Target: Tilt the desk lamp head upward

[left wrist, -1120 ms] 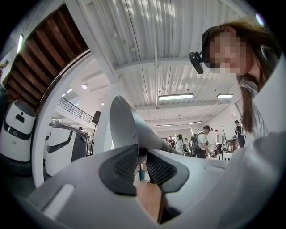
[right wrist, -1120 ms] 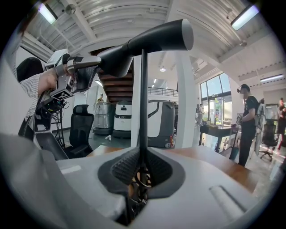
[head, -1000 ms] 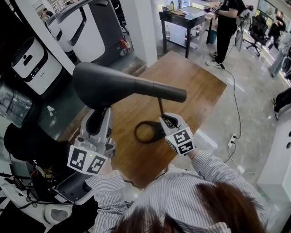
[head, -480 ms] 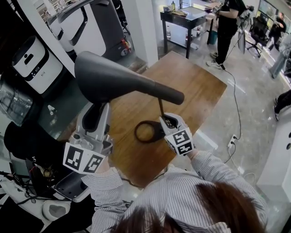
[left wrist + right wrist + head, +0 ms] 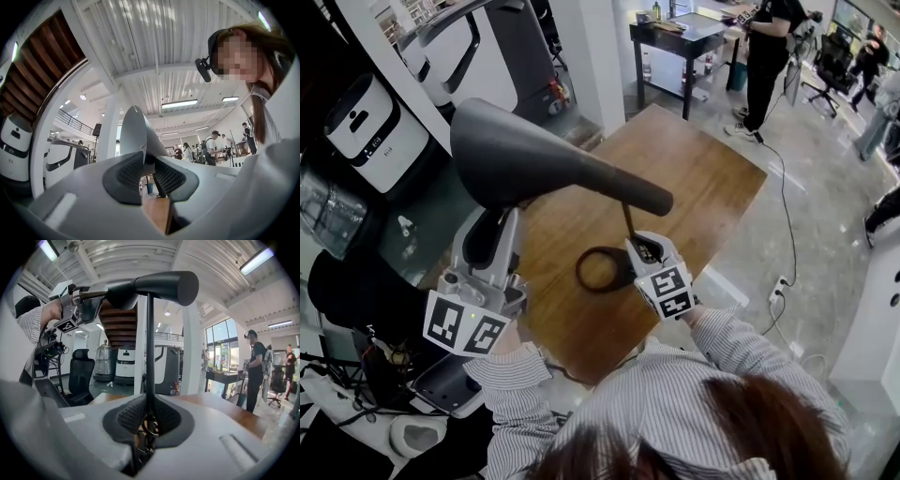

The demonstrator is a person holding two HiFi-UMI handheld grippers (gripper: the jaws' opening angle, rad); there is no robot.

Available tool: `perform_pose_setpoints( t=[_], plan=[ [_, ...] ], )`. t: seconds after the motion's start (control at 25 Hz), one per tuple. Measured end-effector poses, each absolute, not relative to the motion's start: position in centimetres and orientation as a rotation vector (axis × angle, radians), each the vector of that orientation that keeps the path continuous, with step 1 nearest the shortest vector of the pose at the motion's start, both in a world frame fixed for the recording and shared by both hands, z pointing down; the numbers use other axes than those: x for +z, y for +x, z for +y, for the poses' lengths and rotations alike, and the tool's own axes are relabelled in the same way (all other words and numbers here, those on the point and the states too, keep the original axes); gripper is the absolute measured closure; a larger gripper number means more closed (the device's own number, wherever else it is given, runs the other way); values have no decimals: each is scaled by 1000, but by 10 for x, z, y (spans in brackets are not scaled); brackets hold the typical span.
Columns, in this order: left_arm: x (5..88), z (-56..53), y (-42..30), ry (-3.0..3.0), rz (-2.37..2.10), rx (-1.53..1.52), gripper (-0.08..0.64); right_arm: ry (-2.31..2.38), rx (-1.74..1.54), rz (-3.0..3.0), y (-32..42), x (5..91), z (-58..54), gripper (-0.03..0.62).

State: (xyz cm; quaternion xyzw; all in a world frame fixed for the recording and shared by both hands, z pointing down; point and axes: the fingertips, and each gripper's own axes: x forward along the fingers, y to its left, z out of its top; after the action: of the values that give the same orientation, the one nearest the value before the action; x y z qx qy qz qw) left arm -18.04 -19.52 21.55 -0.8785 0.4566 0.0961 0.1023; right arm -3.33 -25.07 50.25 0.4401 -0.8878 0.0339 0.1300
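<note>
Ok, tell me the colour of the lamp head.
The lamp head is plain matte black, with no pattern; the head view shows it best.

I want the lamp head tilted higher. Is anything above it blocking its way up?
Nothing visible does. Open air lies above the lamp head; the left tool, jaws opening, has its wide end between them, the right tool clamps the stem.

A wooden table (image 5: 712, 178) stands on a grey floor (image 5: 825, 216), with a white column (image 5: 591, 56) and a dark side table (image 5: 670, 37) beyond. Strip lights (image 5: 179, 103) hang under a white ribbed ceiling (image 5: 140, 37); tall windows (image 5: 220, 343) brighten one wall.
</note>
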Motion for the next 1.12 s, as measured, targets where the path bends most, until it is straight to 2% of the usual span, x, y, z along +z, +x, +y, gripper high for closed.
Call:
perform_pose_setpoints(
  t=[0.44,0.52,0.68,1.12],
  plan=[
    [212,-198,-187,-2614,1374,291,486,1192,21,-2584,-39,490,-248,548],
    [212,-198,-189,-2612,1402,325,455,1179,-1,-2601,-38,483,-246,546],
    [219,-196,-187,-2586,1463,315,440,1166,-38,-2637,-30,467,-238,540],
    [341,-176,-133,-2784,1500,272,430,1114,32,-2746,-14,454,-193,549]
  ],
)
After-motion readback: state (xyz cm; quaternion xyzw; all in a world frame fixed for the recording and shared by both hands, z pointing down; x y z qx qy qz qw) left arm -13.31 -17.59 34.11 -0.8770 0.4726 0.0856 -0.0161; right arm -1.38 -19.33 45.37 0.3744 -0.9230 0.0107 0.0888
